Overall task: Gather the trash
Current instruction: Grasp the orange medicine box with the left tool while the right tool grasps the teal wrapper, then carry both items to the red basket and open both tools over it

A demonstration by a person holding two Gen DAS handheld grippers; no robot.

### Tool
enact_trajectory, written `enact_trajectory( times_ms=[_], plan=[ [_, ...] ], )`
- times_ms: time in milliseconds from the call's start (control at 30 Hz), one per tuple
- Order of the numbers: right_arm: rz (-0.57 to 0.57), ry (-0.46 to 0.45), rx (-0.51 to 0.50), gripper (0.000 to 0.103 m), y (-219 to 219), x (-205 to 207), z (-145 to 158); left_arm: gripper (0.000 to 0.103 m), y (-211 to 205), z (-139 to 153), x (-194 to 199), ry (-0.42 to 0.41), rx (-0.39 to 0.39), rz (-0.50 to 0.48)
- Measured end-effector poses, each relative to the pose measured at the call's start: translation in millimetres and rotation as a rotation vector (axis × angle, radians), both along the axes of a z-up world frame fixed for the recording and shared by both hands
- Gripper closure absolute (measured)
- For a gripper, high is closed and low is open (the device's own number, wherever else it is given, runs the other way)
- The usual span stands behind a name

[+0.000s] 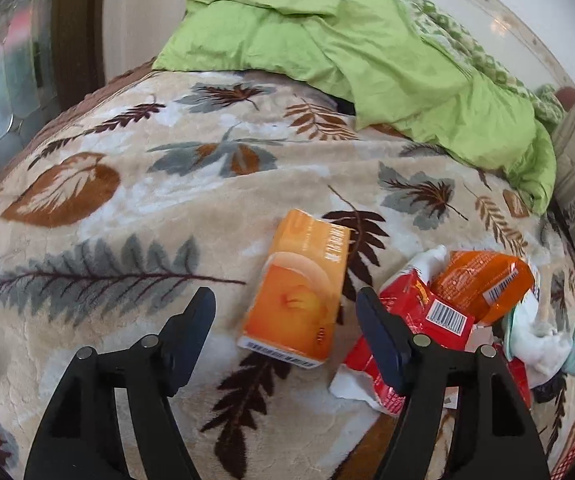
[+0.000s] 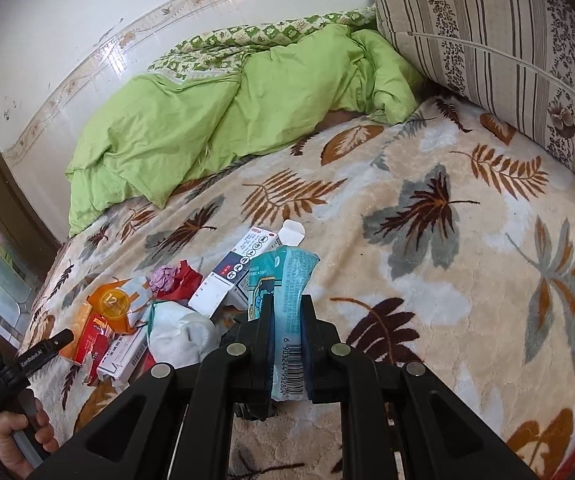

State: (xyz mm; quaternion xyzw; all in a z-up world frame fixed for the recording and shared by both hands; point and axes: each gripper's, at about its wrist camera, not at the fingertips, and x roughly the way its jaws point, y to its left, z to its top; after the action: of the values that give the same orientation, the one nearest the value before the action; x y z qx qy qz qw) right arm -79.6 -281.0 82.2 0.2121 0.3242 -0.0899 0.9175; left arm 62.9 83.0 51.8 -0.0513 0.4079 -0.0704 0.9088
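My left gripper (image 1: 285, 300) is open and empty, hovering just above an orange tissue pack (image 1: 295, 288) that lies on the leaf-patterned blanket (image 1: 127, 220) between the fingers. Right of it lies a trash pile: a red wrapper (image 1: 427, 316), an orange wrapper (image 1: 483, 280) and crumpled white tissue (image 1: 539, 340). My right gripper (image 2: 287, 304) is shut on a light blue wrapper (image 2: 287, 280) with a barcode, held over the blanket beside the pile. In the right wrist view the pile shows a white medicine box (image 2: 239, 268), white tissue (image 2: 179, 336) and red packs (image 2: 95, 340).
A crumpled green duvet (image 2: 207, 120) lies along the tiled wall (image 2: 87, 32) at the back of the bed. A striped floral cushion (image 2: 507, 52) stands at the right. A glass door (image 1: 3, 80) is at the left bed edge.
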Motion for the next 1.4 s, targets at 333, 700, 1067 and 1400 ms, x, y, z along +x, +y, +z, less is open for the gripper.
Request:
enact_trajectory(
  times_ms=[333, 700, 1067, 1400],
  plan=[
    [0.029, 0.008, -0.006, 0.092, 4, 4, -2, 0.043, 5, -24, 23, 0.059, 0.027, 0.064],
    [0.072, -0.012, -0.059, 0.092, 21, -3, 4, 0.058, 6, 21, -32, -0.08, -0.033, 0.071],
    [0.167, -0.065, -0.069, 0.092, 45, -49, 19, 0.058, -50, 41, -142, -0.19, -0.041, -0.138],
    [0.226, -0.075, -0.051, 0.092, 56, -91, 17, 0.058, -84, 36, -184, -0.213, 0.016, -0.231]
  ],
)
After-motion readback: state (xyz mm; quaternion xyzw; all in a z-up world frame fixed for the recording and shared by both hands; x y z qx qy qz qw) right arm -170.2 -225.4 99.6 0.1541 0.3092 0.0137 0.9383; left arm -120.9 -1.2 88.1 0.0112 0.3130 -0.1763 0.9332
